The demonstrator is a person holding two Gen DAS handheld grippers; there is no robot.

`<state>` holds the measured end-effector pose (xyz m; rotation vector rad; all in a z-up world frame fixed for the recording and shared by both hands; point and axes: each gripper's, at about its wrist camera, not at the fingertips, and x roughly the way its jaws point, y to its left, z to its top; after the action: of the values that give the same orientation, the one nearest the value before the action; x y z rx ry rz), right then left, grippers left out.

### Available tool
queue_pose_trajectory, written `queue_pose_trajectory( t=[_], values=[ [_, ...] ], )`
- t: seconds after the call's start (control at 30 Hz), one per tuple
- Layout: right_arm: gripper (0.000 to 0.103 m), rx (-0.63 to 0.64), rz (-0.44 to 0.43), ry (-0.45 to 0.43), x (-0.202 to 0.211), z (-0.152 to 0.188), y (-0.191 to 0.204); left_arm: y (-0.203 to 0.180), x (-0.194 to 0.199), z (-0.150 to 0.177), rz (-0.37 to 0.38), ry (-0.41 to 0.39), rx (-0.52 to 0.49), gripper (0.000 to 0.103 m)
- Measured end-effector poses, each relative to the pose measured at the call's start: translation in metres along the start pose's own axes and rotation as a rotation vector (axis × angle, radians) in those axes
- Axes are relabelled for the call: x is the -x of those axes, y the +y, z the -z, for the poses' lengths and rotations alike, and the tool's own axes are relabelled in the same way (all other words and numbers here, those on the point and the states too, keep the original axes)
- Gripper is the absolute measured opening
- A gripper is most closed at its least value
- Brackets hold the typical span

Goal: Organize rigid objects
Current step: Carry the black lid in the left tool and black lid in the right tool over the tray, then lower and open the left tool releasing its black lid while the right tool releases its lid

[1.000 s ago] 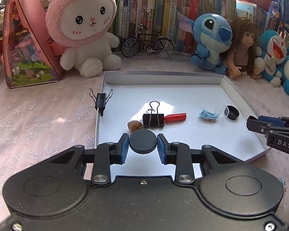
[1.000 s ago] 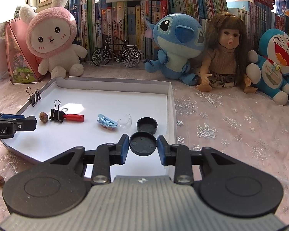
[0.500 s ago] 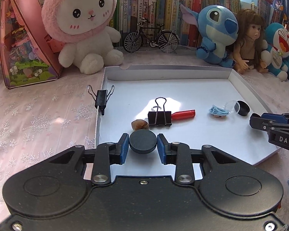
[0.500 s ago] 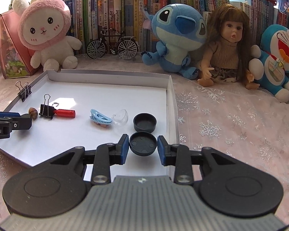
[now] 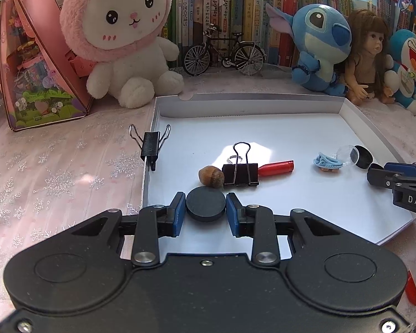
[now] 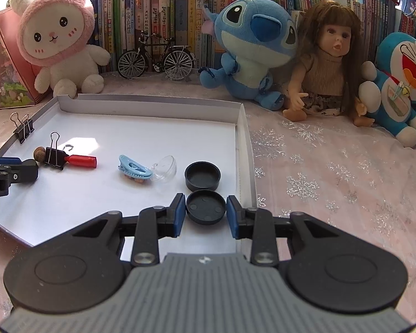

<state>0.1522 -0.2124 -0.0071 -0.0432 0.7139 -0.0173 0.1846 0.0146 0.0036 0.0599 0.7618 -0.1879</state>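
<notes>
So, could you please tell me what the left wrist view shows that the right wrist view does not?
Only the left wrist view shows the left tongs shut on a flat black disc, and a red piece lying off the tray at the far right edge.

Only the right wrist view shows the right tongs shut on a hollow black cap.

Both show the white tray, acorn, binder clip, red handle, blue hair clip and another black cap.
</notes>
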Motion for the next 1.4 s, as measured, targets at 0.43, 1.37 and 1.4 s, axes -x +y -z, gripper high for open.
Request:
queue_pose_trajectory(
  t=[0.43, 1.37, 1.4],
  values=[
    [0.038, 0.016, 0.007, 0.005, -0.0046, -0.0012, 0.0039, -0.0005, -0.0030, 0.0001, -0.008, -0.010, -0.006, 0.031],
    [0.052, 0.023, -0.003, 0.006, -0.0016, 0.0007, 0.0021, -0.0047, 0.0036, 0.0028, -0.003, -0.011, -0.010, 0.047],
    [0.052, 0.023, -0.004, 0.005, -0.0012, 0.0008, 0.0019, -0.0052, 0.0054, 0.0033, -0.003, -0.013, -0.012, 0.048]
  ],
)
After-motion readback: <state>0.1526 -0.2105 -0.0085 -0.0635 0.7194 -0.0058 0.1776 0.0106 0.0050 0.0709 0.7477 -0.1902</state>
